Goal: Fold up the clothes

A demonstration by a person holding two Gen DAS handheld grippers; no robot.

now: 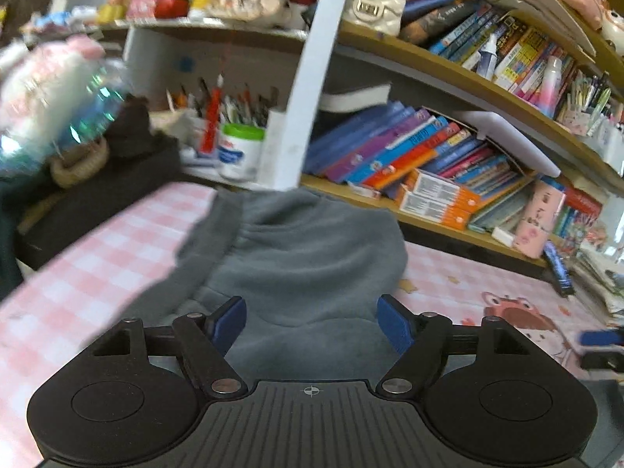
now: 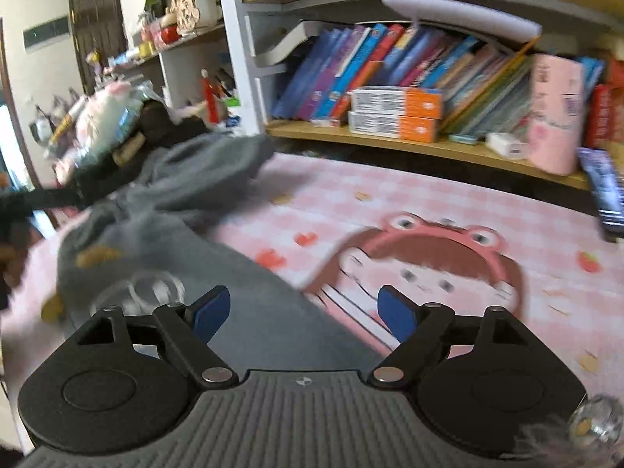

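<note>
In the left wrist view, the left gripper (image 1: 311, 321) has its blue-padded jaws spread wide with nothing between them, poised over a grey garment (image 1: 304, 257). The garment lies bunched on a pink checked cloth (image 1: 97, 257), filling the middle of the view from 6 o'clock up toward 12 o'clock, its ribbed edge trailing off toward 10 o'clock. A blue pad of the other gripper shows at 4 o'clock, at the frame's edge. Behind the garment, at 1 to 3 o'clock, shelves hold leaning books (image 1: 409, 148) and stacked orange boxes (image 1: 436, 199); a white jar with a green lid (image 1: 240, 148) stands at 11 o'clock.

In the right wrist view, the right gripper (image 2: 302, 310) is likewise wide open and empty. The grey garment (image 2: 175, 210) runs from beneath its left jaw up toward 10 o'clock, rumpled, with a yellowish patch on it. At 3 o'clock the pink checked cloth (image 2: 448, 202) carries a cartoon girl in a frog hat (image 2: 429, 257). A dark remote control (image 2: 602, 191) lies at 2 o'clock, near the shelf. The picture is blurred.
</note>
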